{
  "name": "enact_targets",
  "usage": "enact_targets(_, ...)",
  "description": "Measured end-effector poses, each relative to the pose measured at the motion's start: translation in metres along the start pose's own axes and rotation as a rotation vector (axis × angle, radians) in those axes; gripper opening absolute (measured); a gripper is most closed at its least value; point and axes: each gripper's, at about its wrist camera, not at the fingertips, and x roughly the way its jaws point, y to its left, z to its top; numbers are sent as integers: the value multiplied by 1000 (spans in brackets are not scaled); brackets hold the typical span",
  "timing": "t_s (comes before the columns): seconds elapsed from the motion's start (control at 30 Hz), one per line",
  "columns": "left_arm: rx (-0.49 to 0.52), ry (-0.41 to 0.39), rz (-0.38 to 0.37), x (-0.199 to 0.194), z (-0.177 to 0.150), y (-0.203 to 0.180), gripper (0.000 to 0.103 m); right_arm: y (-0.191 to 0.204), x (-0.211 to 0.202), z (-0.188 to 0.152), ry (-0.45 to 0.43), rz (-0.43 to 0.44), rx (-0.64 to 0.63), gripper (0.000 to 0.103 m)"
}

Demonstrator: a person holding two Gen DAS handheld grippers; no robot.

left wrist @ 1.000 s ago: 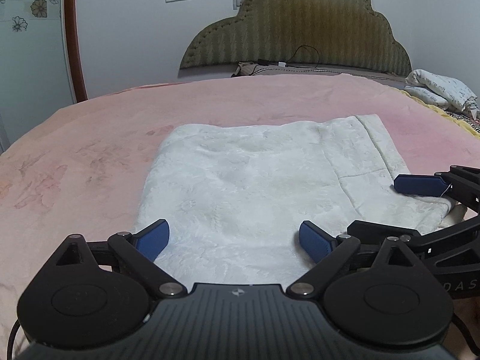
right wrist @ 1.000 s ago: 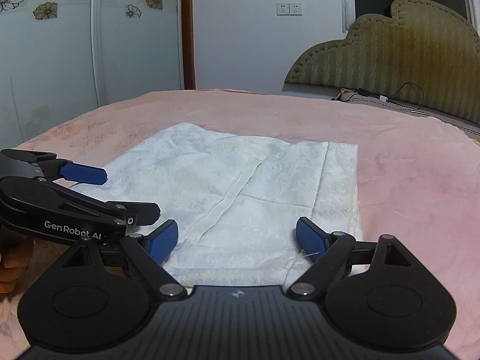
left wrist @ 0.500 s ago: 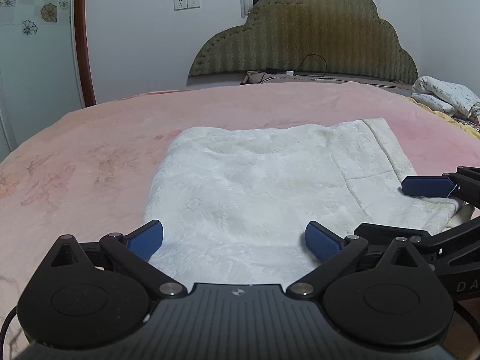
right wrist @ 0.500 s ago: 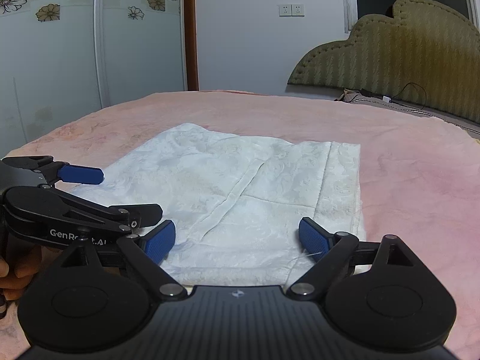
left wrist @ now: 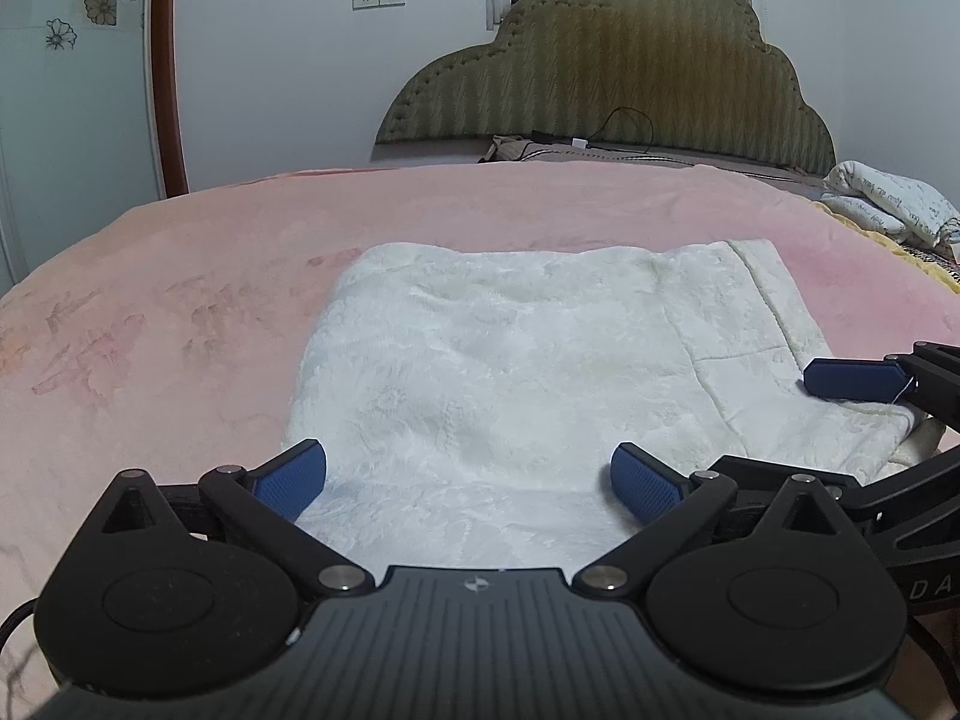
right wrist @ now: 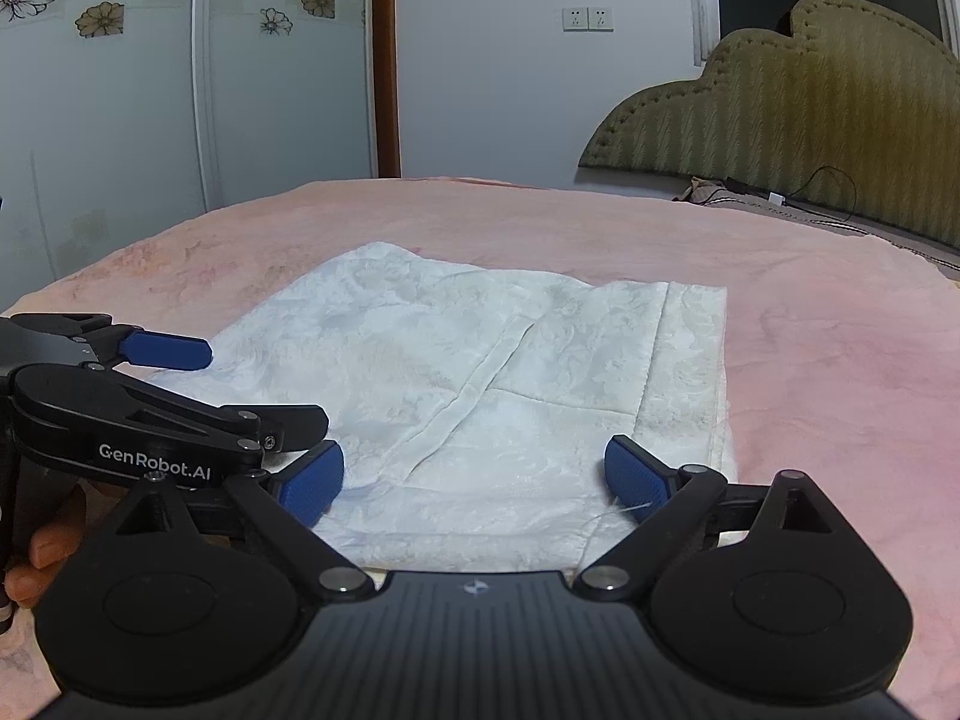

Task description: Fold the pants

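The white patterned pants (left wrist: 528, 372) lie folded into a flat rectangle on the pink bedspread (left wrist: 180, 276); they also show in the right wrist view (right wrist: 498, 378). My left gripper (left wrist: 468, 480) is open and empty, its blue pads over the near edge of the pants. My right gripper (right wrist: 474, 474) is open and empty above the near right edge. The two grippers sit side by side; the left one shows in the right wrist view (right wrist: 156, 402), and the right one shows in the left wrist view (left wrist: 864, 420).
An olive padded headboard (left wrist: 606, 78) stands at the far end of the bed, with a black cable and charger (left wrist: 570, 141) below it. A printed pillow (left wrist: 888, 204) lies at the far right. A wardrobe with flower decals (right wrist: 120, 90) stands to the left.
Both grippers have drawn back slightly and tilted up, so more of the wall and headboard shows. The pants have not moved. Both stay open.
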Motion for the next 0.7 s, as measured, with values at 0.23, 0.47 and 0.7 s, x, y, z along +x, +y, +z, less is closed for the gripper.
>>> enact_targets(0.23,31,-59,42,-14,18,29,101,-10,-21,12,-48,-51,23,95)
enact_targets(0.47,-328,205,-232,39,38,113,93,-99,2,23,93,61,332,95)
enact_targets(0.7,-251,200,-335,60,44,115,95,-136,32,15,171,239,451,95)
